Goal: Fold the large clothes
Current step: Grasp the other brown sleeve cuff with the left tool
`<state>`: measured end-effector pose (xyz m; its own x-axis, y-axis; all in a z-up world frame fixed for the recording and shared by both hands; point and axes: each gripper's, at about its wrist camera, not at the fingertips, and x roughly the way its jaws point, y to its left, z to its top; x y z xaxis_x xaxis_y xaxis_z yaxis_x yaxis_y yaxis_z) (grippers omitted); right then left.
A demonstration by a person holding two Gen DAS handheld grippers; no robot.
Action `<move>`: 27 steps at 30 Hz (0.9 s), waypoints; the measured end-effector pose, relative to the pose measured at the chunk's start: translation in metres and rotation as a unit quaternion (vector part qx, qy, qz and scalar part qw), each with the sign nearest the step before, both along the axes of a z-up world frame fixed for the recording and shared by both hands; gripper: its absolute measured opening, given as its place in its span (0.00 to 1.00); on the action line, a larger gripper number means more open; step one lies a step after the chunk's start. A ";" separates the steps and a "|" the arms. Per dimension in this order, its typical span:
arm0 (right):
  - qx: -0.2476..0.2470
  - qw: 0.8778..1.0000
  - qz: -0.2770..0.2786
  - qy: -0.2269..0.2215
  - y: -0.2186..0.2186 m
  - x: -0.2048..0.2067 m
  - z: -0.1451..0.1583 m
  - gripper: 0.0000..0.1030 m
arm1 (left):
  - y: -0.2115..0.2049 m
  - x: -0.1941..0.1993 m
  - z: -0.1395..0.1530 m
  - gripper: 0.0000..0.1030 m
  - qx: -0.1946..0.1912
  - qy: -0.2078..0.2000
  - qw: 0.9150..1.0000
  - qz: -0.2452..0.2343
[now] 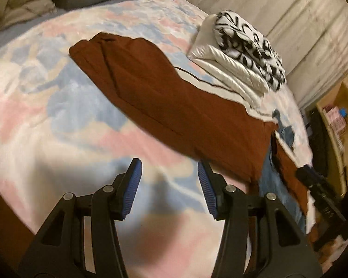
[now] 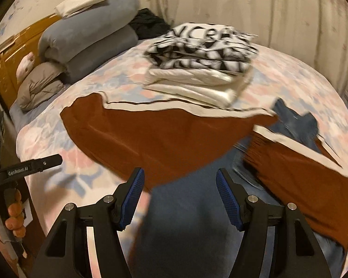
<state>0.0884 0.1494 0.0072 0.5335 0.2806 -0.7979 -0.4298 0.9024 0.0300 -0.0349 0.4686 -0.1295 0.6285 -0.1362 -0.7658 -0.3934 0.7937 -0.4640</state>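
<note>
A rust-brown garment with white trim (image 1: 174, 102) lies spread on the floral bedspread (image 1: 46, 106), partly over a blue denim garment (image 1: 273, 180). It also shows in the right wrist view (image 2: 150, 136), with the denim (image 2: 185, 210) under it. My left gripper (image 1: 169, 178) is open and empty above the bedspread, just short of the brown garment's near edge. My right gripper (image 2: 178, 190) is open and empty above the denim, at the brown garment's near edge. The left gripper also shows at the left edge of the right wrist view (image 2: 34, 164), held by a hand.
A stack of folded clothes, black-and-white print on top (image 2: 204, 48), sits on the far side of the bed (image 1: 248, 46). Folded grey duvets and pillows (image 2: 90, 37) lie by the wooden headboard (image 2: 14, 53). Curtains (image 2: 243, 2) hang behind. Shelves (image 1: 336, 115) stand at the right.
</note>
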 end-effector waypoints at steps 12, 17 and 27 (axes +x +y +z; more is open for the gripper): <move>-0.010 0.998 0.042 0.053 0.101 0.051 -0.074 0.42 | 0.117 0.050 -0.072 0.46 -0.131 -0.037 0.989 0.061; -0.002 0.997 0.033 0.066 0.104 0.072 -0.083 0.42 | 0.143 0.076 -0.086 0.46 -0.163 -0.055 0.983 0.066; 0.005 0.990 0.014 0.142 0.106 0.092 -0.130 0.42 | 0.127 0.084 -0.068 0.02 -0.054 -0.017 0.990 0.132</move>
